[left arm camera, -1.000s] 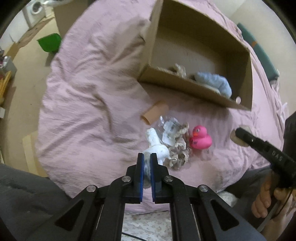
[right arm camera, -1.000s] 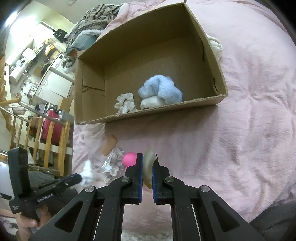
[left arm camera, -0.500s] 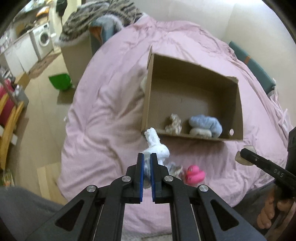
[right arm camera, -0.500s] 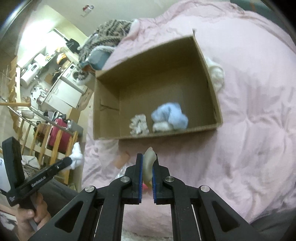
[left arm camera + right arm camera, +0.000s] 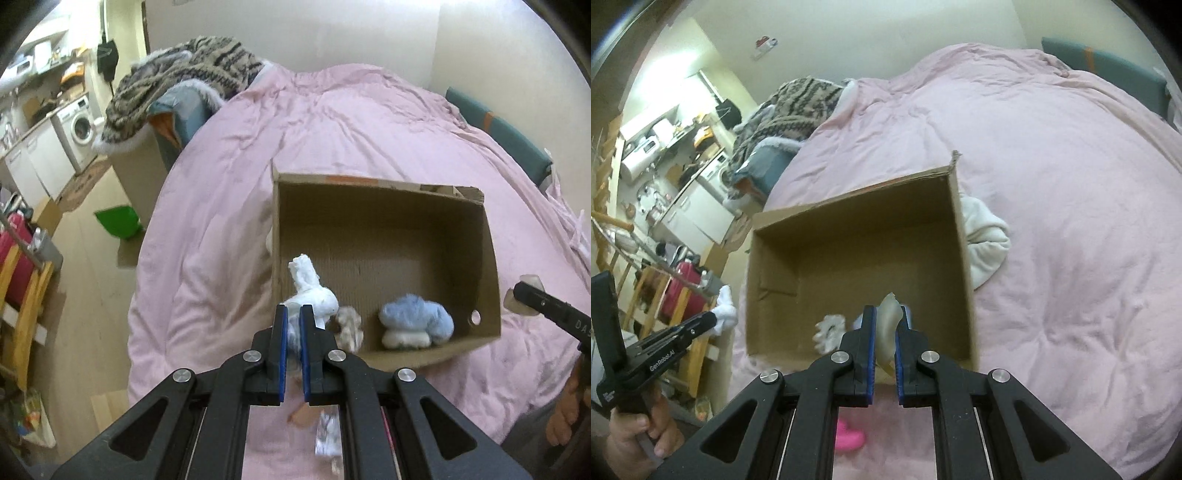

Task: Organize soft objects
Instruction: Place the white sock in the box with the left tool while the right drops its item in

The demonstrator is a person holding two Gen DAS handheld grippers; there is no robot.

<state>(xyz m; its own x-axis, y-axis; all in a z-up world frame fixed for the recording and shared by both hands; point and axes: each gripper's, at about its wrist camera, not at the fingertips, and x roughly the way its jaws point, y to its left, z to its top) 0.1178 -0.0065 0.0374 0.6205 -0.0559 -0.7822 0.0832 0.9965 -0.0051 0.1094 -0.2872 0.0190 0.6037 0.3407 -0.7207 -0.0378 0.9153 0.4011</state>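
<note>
An open cardboard box [image 5: 491, 266] [image 5: 962, 258] lies on the pink duvet. Inside it are a blue fluffy toy [image 5: 417, 317] on a white pad, and a beige scrunchie [image 5: 349, 323] [image 5: 829, 328]. My left gripper [image 5: 291, 314] is shut on a white soft toy [image 5: 312, 291], held above the box's near left corner; it also shows in the right wrist view [image 5: 724, 310]. My right gripper [image 5: 885, 317] is shut on a cream sponge-like pad [image 5: 888, 325], held above the box's near edge; the pad also shows in the left wrist view [image 5: 517, 295].
A pink rubber duck [image 5: 849, 437], a cardboard tube [image 5: 301, 415] and a clear wrapper [image 5: 327, 439] lie on the duvet in front of the box. A white cloth [image 5: 984, 240] lies beside the box. A knitted blanket [image 5: 184, 77] and green bin [image 5: 118, 221] are on the left.
Both grippers have risen and moved forward toward the box with their objects. The left lifted the white toy off the duvet; the duck and wrapper dropped below the fingers.
</note>
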